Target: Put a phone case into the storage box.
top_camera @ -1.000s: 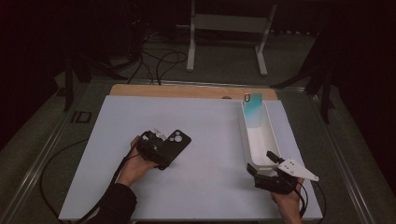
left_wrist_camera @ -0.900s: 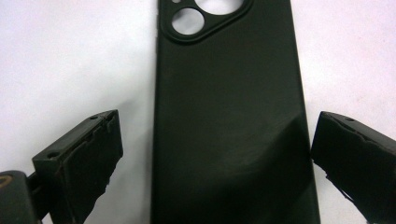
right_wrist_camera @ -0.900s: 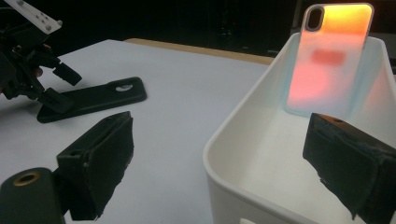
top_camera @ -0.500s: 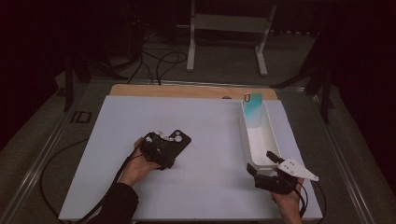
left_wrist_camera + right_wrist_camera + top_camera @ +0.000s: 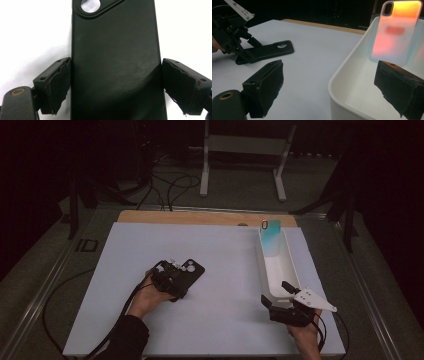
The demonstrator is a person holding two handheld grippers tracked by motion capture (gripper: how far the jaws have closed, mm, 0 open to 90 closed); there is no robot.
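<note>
A black phone case [image 5: 193,268] lies flat on the white table top, camera hole at its far end. My left gripper [image 5: 176,278] is over its near end. In the left gripper view the case [image 5: 115,50] runs between the two jaws of that gripper [image 5: 116,60], which stand open with their pads close against its long edges. My right gripper [image 5: 279,295] stands open at the near end of a white tray [image 5: 260,265], its jaws on either side of the tray's near wall [image 5: 342,77]. A colour-shaded phone case [image 5: 397,32] leans upright at the tray's far end [image 5: 270,239].
The white table top [image 5: 225,320] has a wooden strip [image 5: 200,217] along its far edge. Cables trail from both grippers off the near edge. A metal stand [image 5: 240,165] and loose cables are on the dark floor behind the table.
My left gripper has slid forward along the black case, so less of the case shows beyond it. The right gripper and the tray have not moved.
</note>
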